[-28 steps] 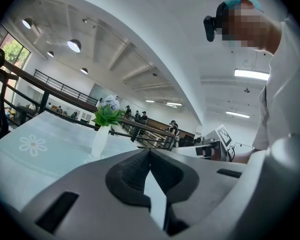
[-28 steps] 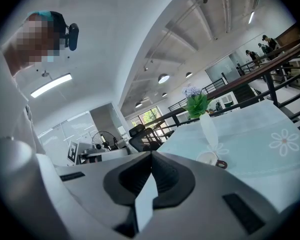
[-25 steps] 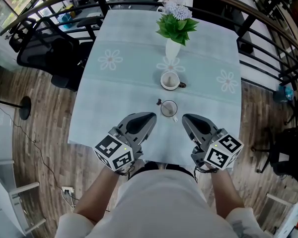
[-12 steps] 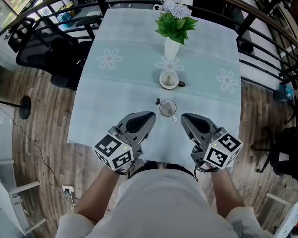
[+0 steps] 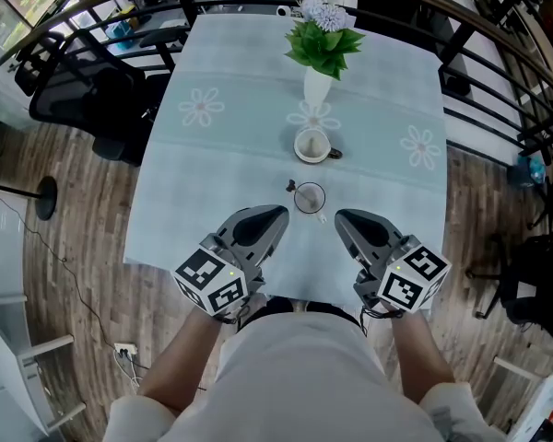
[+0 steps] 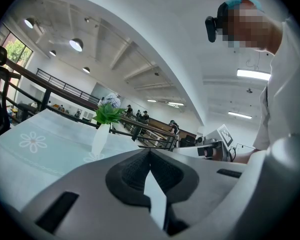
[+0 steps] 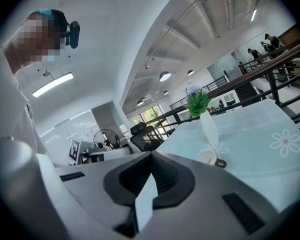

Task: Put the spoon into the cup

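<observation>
A white cup with a dark handle stands mid-table; the right gripper view shows this white cup too. Nearer me is a small clear cup. A thin spoon-like piece lies against the clear cup's left side, too small to tell apart. My left gripper hovers near the table's front edge, left of the clear cup, shut and empty. My right gripper mirrors it on the right, also shut with nothing held. Each gripper view shows its jaws closed together: left gripper, right gripper.
A white vase with a green plant stands behind the white cup on the pale blue tablecloth. A dark railing and office chairs border the table's far and left sides. Wooden floor surrounds it.
The table's things sit slightly higher in the head view, as the camera shifted. Both grippers have kept still and shut.
</observation>
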Demonstrator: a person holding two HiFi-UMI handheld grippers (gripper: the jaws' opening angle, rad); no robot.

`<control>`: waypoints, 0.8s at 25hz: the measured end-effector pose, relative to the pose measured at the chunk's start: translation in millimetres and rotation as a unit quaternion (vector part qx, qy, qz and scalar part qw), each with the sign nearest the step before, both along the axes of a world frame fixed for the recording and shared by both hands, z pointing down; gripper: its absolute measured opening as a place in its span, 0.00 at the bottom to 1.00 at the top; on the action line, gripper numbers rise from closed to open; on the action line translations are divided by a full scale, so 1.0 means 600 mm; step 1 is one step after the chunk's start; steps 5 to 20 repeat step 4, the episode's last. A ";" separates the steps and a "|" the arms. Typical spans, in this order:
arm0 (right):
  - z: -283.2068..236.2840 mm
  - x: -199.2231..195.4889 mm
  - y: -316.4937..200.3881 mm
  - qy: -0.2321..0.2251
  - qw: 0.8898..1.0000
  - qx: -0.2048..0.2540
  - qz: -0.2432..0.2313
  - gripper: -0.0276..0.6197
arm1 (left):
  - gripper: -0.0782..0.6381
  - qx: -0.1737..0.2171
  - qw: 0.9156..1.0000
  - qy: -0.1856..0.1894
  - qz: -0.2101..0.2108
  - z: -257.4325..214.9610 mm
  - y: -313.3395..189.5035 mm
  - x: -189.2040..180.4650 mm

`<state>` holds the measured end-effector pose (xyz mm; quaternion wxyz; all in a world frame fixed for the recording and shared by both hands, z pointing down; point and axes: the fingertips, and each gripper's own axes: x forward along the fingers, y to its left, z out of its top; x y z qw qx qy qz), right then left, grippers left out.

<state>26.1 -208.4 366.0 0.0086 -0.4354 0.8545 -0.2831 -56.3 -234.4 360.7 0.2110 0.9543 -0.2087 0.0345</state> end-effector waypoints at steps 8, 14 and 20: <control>-0.001 0.003 -0.001 0.000 1.000 0.000 -0.001 0.08 | 0.14 0.000 1.000 -0.001 -0.001 0.000 -0.001 0.002; -0.001 0.003 -0.001 0.000 1.000 0.000 -0.001 0.08 | 0.14 0.000 1.000 -0.001 -0.001 0.000 -0.001 0.002; -0.001 0.003 -0.001 0.000 1.000 0.000 -0.001 0.08 | 0.14 0.000 1.000 -0.001 -0.001 0.000 -0.001 0.002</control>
